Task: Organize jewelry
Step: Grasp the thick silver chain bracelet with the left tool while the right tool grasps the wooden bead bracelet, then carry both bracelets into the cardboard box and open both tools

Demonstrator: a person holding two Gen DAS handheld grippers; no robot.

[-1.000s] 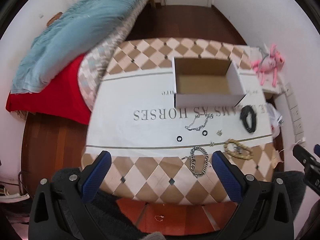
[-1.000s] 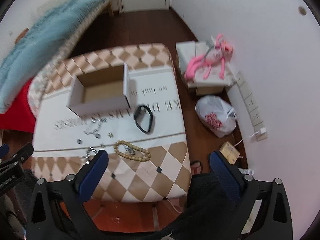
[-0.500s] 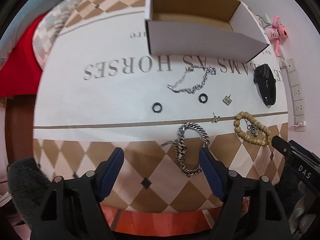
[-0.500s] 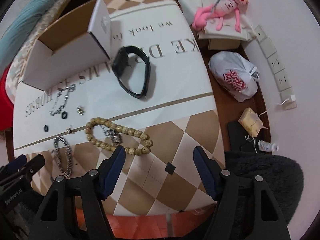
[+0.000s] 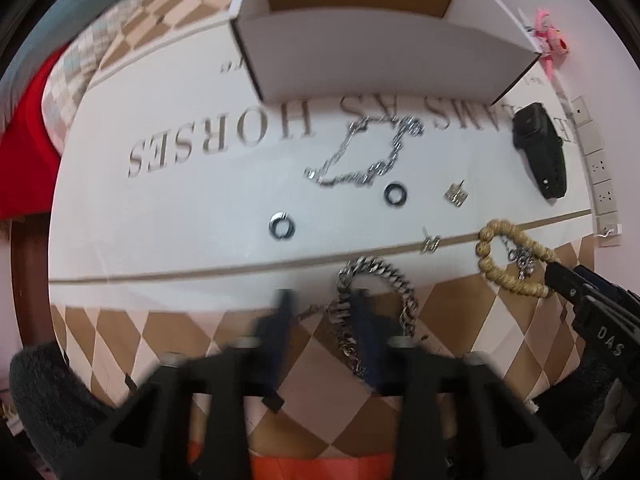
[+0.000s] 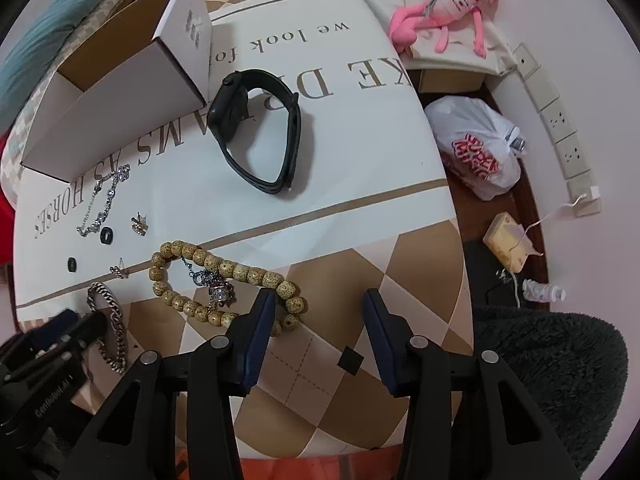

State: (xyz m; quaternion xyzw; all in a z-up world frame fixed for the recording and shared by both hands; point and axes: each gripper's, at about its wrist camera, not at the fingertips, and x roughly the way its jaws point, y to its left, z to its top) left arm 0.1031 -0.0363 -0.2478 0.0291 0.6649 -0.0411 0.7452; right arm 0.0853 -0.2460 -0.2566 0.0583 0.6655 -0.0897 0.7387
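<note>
Jewelry lies on a printed cloth in front of an open white cardboard box. A thick silver chain bracelet lies at the near edge; my left gripper is low over it, jaws partly closed, with the bracelet's left side between the fingers. A thin silver chain, two black rings, two small earrings and a black watch lie further in. My right gripper is open, just right of a wooden bead bracelet with a charm; its left finger touches the beads' end.
The box also shows in the right wrist view, beside the watch. Right of the table on the floor are a pink plush toy, a plastic bag and a wall power strip. Bedding lies to the left.
Both grippers have dropped closer to the table. The left jaws have narrowed around the silver chain bracelet. The right jaws have narrowed and moved up beside the bead bracelet.
</note>
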